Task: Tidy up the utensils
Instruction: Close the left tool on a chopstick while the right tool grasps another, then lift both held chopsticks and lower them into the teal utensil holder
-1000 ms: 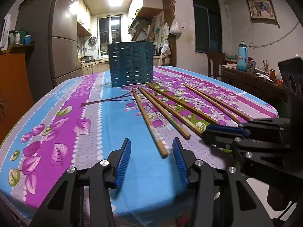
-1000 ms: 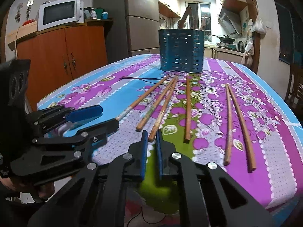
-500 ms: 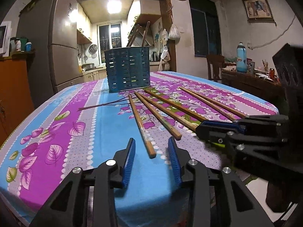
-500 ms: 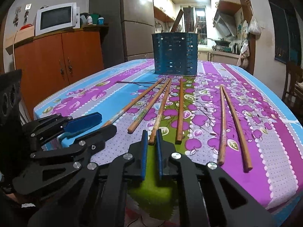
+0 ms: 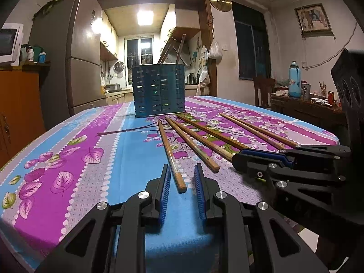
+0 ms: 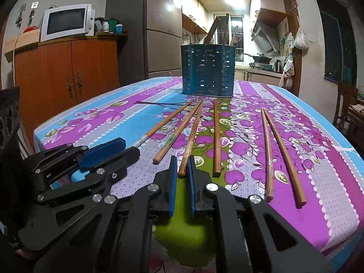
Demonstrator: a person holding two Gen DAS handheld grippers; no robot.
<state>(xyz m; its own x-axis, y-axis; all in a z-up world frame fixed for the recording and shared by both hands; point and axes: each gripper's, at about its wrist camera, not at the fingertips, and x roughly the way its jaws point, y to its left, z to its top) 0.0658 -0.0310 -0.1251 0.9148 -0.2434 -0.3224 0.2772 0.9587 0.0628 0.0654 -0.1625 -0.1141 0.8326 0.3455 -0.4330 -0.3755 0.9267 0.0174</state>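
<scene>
Several wooden chopsticks lie fanned on the flowered tablecloth (image 5: 68, 159) in front of a blue slotted holder (image 5: 159, 91) (image 6: 208, 72), which has a few sticks standing in it. My left gripper (image 5: 181, 167) (image 6: 130, 147) is low at the table's near edge. Its jaws are closing, with the near end of the leftmost chopstick (image 5: 169, 150) between the blue pads; a gap shows on both sides. My right gripper (image 6: 183, 159) (image 5: 236, 158) is beside it to the right. It is shut on the near end of the third chopstick (image 6: 193, 132), which rests on the cloth.
An orange cabinet (image 6: 68, 72) with a microwave (image 6: 66, 21) stands left of the table, and a fridge (image 6: 159, 34) behind it. A side table with a bottle (image 5: 294, 79) is at the right. Three more chopsticks (image 6: 279, 147) lie right of my right gripper.
The left jaws have narrowed around the end of the leftmost chopstick. Both views have tipped up a little toward level. The right gripper's jaws have stayed as they were.
</scene>
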